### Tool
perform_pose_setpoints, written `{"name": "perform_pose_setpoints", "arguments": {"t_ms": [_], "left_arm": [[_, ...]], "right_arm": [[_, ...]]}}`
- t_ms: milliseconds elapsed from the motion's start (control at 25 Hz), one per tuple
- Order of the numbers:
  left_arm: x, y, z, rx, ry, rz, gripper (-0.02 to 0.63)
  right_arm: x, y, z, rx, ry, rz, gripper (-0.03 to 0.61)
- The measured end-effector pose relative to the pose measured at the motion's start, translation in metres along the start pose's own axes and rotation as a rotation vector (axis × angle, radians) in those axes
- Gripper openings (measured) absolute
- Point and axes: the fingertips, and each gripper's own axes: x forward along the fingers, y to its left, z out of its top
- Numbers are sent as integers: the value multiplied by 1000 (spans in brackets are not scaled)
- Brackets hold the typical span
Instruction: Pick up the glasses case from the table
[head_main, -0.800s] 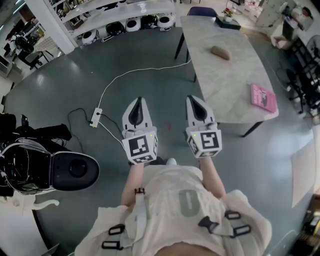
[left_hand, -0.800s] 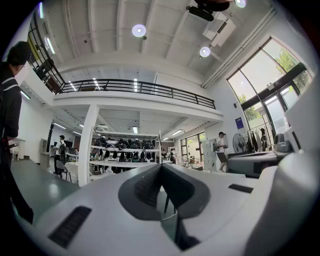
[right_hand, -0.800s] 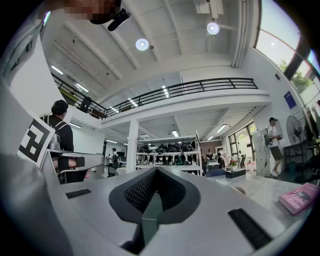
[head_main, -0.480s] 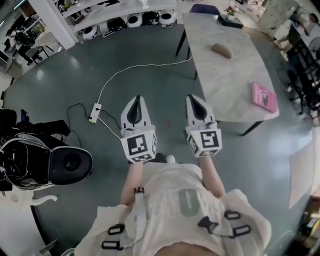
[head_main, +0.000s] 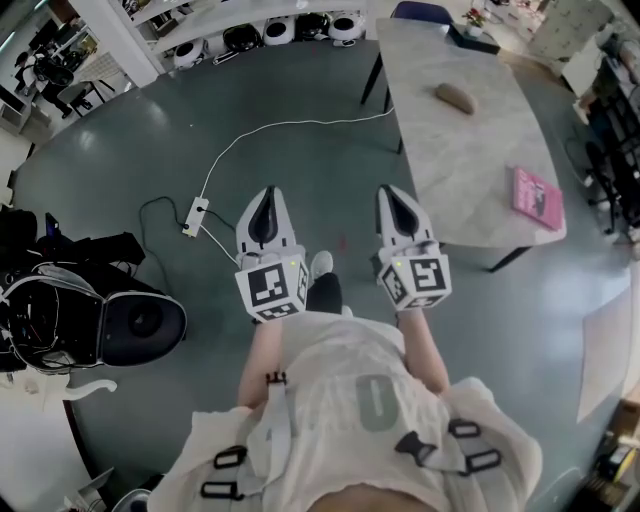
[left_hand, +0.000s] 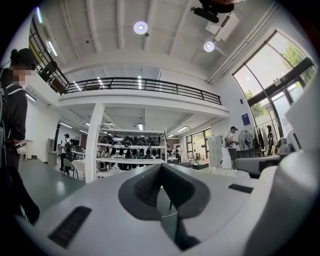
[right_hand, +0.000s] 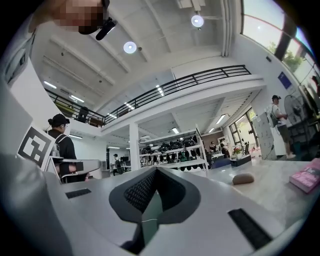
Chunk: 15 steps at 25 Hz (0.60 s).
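Note:
The glasses case (head_main: 459, 97) is a brown oval lying on the far part of the marble table (head_main: 470, 170); in the right gripper view the case (right_hand: 243, 178) shows to the right, well ahead. Both grippers are held level over the floor, short of the table and far from the case. My left gripper (head_main: 267, 192) is shut with nothing in it, its jaw tips meeting (left_hand: 161, 167). My right gripper (head_main: 392, 192) is likewise shut and empty (right_hand: 156, 170), close to the table's near left edge.
A pink book (head_main: 538, 197) lies at the table's near right corner. A power strip (head_main: 195, 215) with a white cable lies on the floor at left. Black equipment (head_main: 100, 325) sits at far left. Shelves with helmets (head_main: 270, 30) stand at the back. People stand around the hall.
The head view has shifted a little toward the table, and a shoe now shows between the grippers. Both grippers keep their pose and stay shut.

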Motion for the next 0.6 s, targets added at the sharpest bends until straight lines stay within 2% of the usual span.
{"name": "perform_pose_setpoints", "arguments": {"t_ms": [160,320,480,600], "left_arm": [[24,-2,-5,6,-21,-5,3],[52,-1,-33,8,-38,-13,3],[91,5,-59,-6,-29,-14,3],[125,13,-61,-22,-26,-9,3]], "right_arm": [[16,-14,-5,-29,-8,9,2],[40,-29,-34,-42,-15,9,2],[73,-44,-64,-48,18,21,2],[105,-56,-67,-60,33,25,2]]}}
